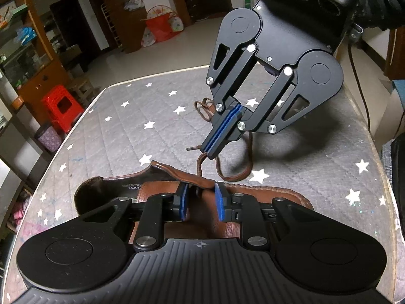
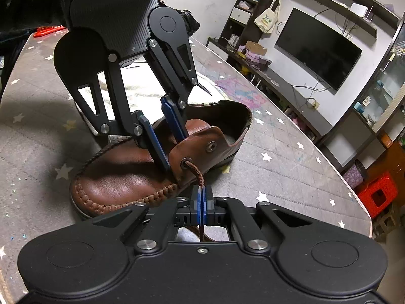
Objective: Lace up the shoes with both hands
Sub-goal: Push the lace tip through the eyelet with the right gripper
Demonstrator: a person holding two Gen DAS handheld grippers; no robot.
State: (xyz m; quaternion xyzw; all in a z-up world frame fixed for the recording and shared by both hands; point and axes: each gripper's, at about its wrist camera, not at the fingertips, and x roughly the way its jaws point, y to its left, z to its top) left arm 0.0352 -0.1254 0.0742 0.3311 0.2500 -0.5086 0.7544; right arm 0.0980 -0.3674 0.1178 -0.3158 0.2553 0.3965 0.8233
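Note:
A brown leather shoe [image 2: 121, 177] lies on the grey star-patterned mat [image 2: 291, 167]; it also shows in the left wrist view [image 1: 106, 185]. My left gripper [image 1: 201, 200] is open, its blue pads either side of the shoe's eyelet flap [image 1: 192, 179]; in the right wrist view it [image 2: 172, 149] reaches down into the shoe. My right gripper [image 2: 202, 197] is shut on the brown lace [image 2: 196, 172], which comes out of the lower eyelet. In the left wrist view the right gripper [image 1: 208, 152] pinches the lace [image 1: 200, 163] just beyond the shoe.
The rest of the lace [image 1: 238, 174] loops on the mat behind the shoe. A red stool [image 1: 62, 106] and shelves stand left of the table. A TV [image 2: 319, 48] and a low cabinet stand beyond the table edge.

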